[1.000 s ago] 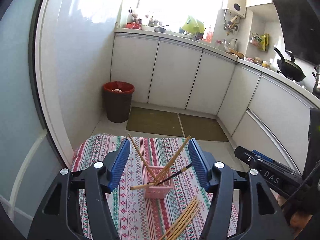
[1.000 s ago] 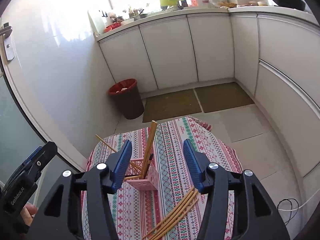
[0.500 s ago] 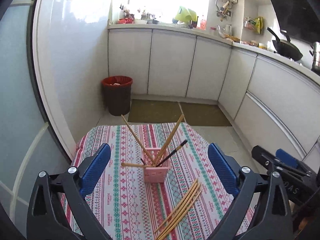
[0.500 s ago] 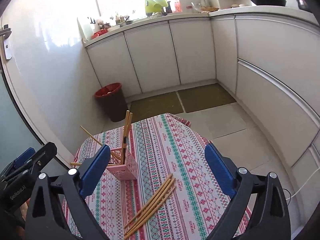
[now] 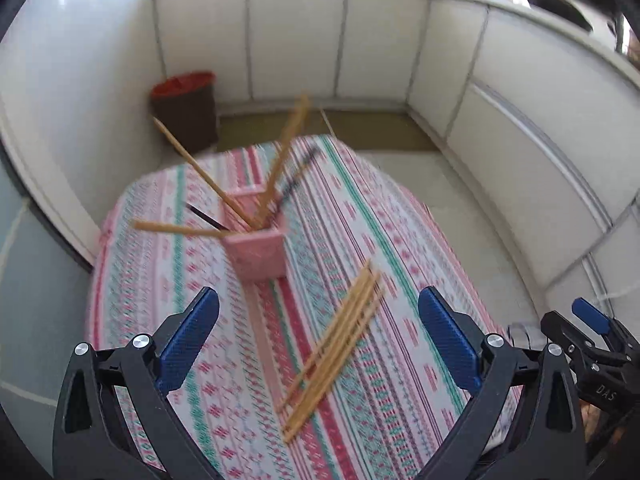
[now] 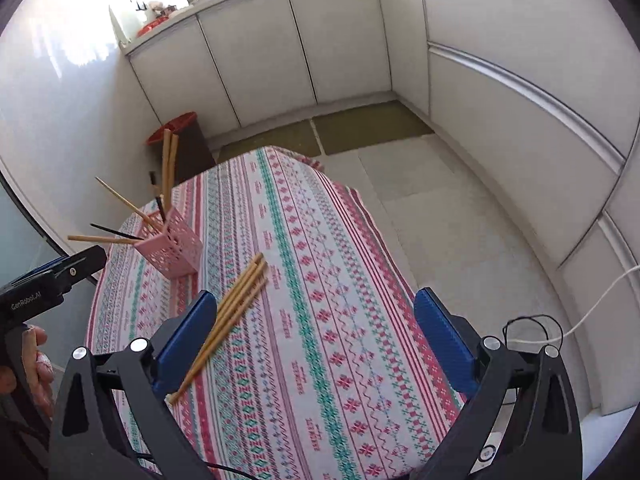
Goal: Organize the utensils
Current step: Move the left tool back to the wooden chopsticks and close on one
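A pink perforated holder [image 5: 258,252] stands on the patterned tablecloth [image 5: 400,280], with several wooden and black chopsticks leaning out of it. It also shows in the right wrist view [image 6: 170,250]. A bundle of loose wooden chopsticks [image 5: 336,348] lies on the cloth between the holder and me; in the right wrist view the bundle [image 6: 234,312] lies close to the left finger. My left gripper [image 5: 318,344] is open and empty above the bundle. My right gripper [image 6: 316,340] is open and empty over the cloth.
A dark bin with a red rim [image 5: 186,110] stands on the floor beyond the table. White cabinets [image 6: 320,48] line the far and right walls. A white cable [image 6: 592,308] lies on the floor at right. The table's edges drop off to tiled floor.
Both grippers have opened wide from a narrower gap. Both views have tilted down and come closer to the table, so the loose chopsticks sit nearer the fingers.
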